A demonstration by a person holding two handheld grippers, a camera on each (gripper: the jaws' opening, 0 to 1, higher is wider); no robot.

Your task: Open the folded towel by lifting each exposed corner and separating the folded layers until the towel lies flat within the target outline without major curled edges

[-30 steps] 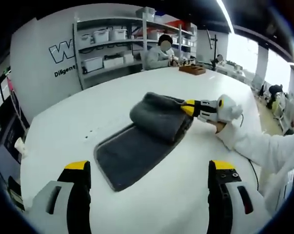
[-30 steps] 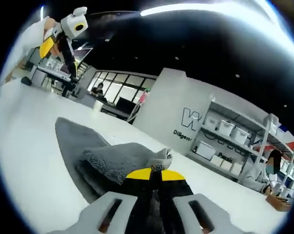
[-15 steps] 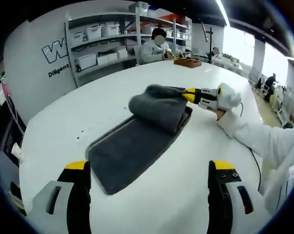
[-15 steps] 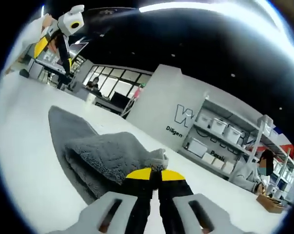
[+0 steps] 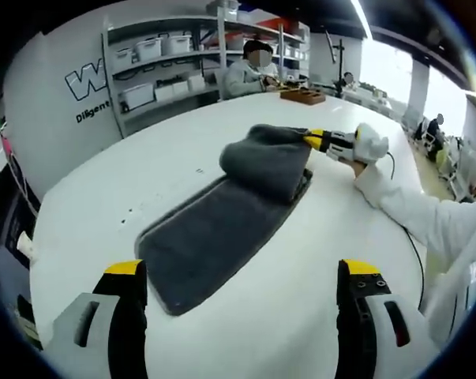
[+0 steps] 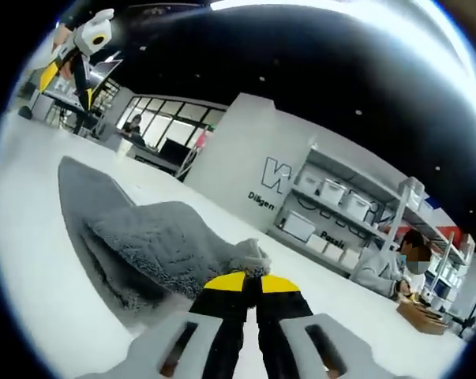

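A dark grey towel (image 5: 222, 229) lies on the white table (image 5: 127, 174), its near part flat and its far part lifted into a rolled-over fold (image 5: 269, 162). My right gripper (image 5: 315, 140), held by a hand in a white sleeve, is shut on the fold's edge. In the right gripper view the right gripper (image 6: 250, 282) pinches a towel corner (image 6: 249, 257), with the grey layers (image 6: 143, 241) trailing away to the left. My left gripper (image 5: 241, 276) hangs open above the table, short of the towel's near end. It also appears far off as the left gripper (image 6: 68, 51).
Shelves with white bins (image 5: 159, 67) stand beyond the table. A person (image 5: 249, 71) sits at the far edge beside a brown tray (image 5: 302, 95). The sleeved arm (image 5: 419, 229) crosses the table's right side. A cable (image 5: 407, 237) runs along it.
The right gripper has carried the towel's folded edge further away and to the right, uncovering more flat towel. The left gripper stays open and the view has shifted slightly.
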